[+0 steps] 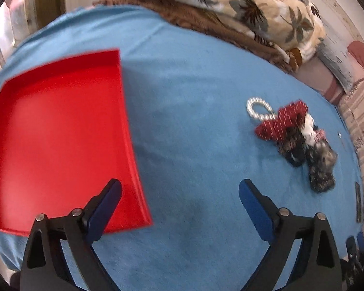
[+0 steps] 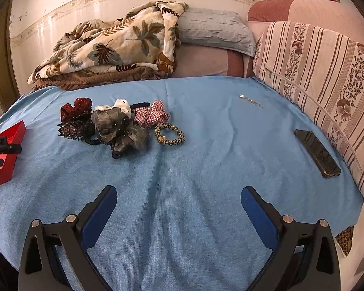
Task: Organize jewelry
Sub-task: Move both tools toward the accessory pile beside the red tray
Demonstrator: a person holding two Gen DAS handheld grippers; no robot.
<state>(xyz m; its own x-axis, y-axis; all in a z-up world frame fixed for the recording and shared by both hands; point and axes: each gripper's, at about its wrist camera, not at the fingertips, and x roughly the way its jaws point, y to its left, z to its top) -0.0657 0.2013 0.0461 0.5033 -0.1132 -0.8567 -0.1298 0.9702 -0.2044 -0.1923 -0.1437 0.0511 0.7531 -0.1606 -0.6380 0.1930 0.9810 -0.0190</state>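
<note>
A red tray [image 1: 60, 131] lies at the left on the blue blanket [image 1: 194, 97] that covers the bed, its inside bare where the left wrist view shows it. The left gripper [image 1: 179, 189] hangs above the blanket with its jaws spread wide and nothing between them; its left blue pad [image 1: 104, 208] overlaps the tray's near right corner in the picture, while the right one stands over bare blanket. Whether that pad touches the tray cannot be told.

To the right of the tray, well apart from it, the accessories sit in one loose pile. In the left wrist view a pearl bracelet [image 1: 258, 109] lies at the pile's left end, touching a red dotted bow [image 1: 281, 121]. The right wrist view shows the pile more sharply: the red bow [image 2: 76, 108], a dark lace clip [image 2: 71, 128] in front of it, a grey gauzy bow [image 2: 119, 128] in the middle with a white piece [image 2: 121, 105] behind it, and a red checked scrunchie [image 2: 150, 115]. A leopard-print hair tie [image 2: 169, 134] lies just beside the pile on its right. Farther right, alone on the blanket, lies a thin chain with a small stone [image 2: 250, 100].

The right gripper [image 2: 179, 196] is also wide open and empty, poised over bare blanket nearer than the pile. At the far right a black phone [image 2: 316, 152] rests by a striped floral cushion [image 2: 327, 77]. A leaf-print quilt [image 2: 114, 46] is heaped at the back.
</note>
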